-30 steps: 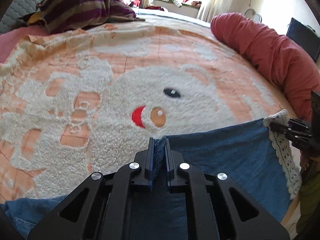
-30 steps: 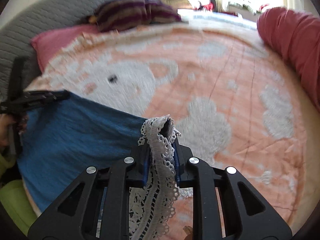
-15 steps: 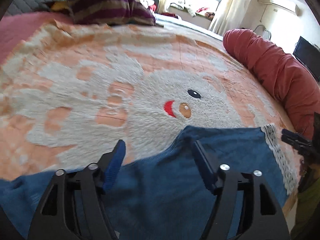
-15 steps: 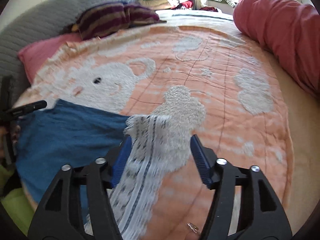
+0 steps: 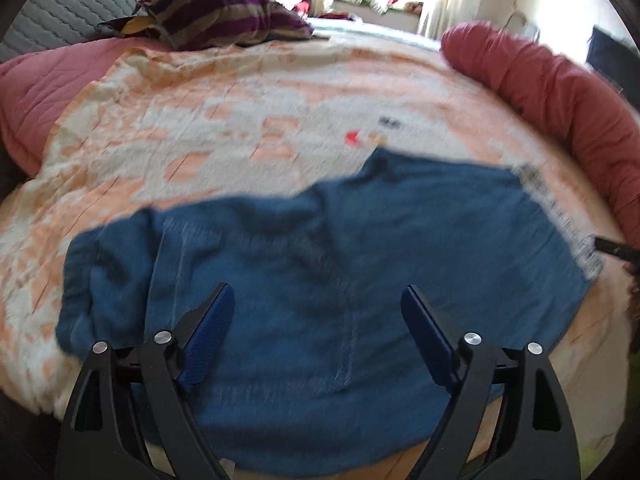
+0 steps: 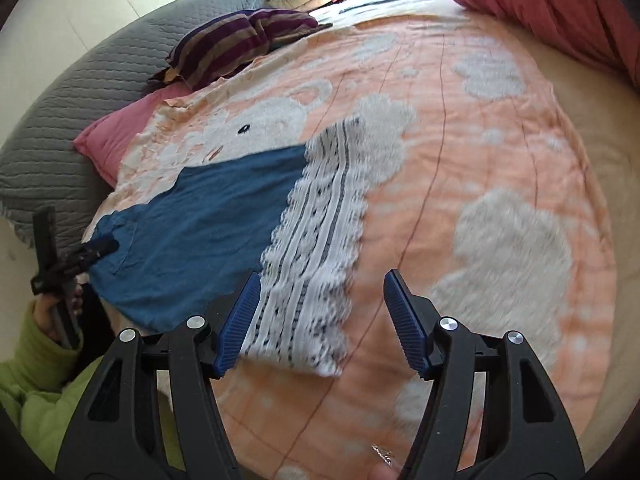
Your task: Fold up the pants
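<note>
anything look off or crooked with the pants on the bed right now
Slightly. The blue pants lie spread on the blanket, but their far-left end is bunched and rumpled, not flat. The lace hem lies smooth. Both grippers are open.

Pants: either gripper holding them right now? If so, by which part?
Nothing is held. The left gripper and right gripper are both open above the blue pants, which lie flat on the blanket.

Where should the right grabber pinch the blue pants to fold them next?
Probably the white lace cuff, at its near corner. It lies flat on the orange blanket, just ahead of the open right gripper, so come in low from the bed's near edge and slide one finger under.
</note>
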Motion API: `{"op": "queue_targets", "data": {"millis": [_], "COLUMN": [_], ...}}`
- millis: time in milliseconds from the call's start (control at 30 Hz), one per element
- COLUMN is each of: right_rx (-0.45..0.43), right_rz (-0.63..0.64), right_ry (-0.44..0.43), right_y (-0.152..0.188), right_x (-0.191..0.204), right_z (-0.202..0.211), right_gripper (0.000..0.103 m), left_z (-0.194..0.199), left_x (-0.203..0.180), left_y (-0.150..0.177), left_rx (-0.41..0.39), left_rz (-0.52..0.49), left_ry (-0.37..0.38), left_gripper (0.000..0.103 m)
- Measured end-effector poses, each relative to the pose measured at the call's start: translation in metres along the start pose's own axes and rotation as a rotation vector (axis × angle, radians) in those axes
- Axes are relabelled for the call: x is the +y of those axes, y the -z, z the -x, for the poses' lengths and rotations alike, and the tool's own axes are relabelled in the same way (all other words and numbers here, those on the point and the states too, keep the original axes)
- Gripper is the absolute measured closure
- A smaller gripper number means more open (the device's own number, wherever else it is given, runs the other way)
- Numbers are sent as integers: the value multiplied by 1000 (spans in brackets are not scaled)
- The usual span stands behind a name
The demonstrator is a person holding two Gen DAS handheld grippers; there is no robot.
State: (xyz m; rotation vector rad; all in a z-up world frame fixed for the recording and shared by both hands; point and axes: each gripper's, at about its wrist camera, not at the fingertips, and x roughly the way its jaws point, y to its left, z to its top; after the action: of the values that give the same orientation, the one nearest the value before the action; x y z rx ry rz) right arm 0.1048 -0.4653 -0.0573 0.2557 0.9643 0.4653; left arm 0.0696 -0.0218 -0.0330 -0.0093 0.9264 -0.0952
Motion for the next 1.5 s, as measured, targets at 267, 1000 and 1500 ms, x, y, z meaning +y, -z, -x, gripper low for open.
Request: {"op": "queue_targets", "data": {"millis": [267, 1000, 1500], "right_rx": [86, -49, -24], "right_rz": [127, 130, 425], "right_ry": [89, 217, 95], "right_y": [13, 12, -26], "right_x": [29, 23, 127], "right_z": [-17, 33, -54], "right_gripper": [67, 45, 30], "left_z": [-10, 16, -4], "left_x": [7, 20, -2], "left_y": [19, 14, -43], "left_rx": [32, -35, -45], "left_rz": [9, 105, 71], "left_ry": [-49, 21, 100], "left_gripper": [18, 18, 18]}}
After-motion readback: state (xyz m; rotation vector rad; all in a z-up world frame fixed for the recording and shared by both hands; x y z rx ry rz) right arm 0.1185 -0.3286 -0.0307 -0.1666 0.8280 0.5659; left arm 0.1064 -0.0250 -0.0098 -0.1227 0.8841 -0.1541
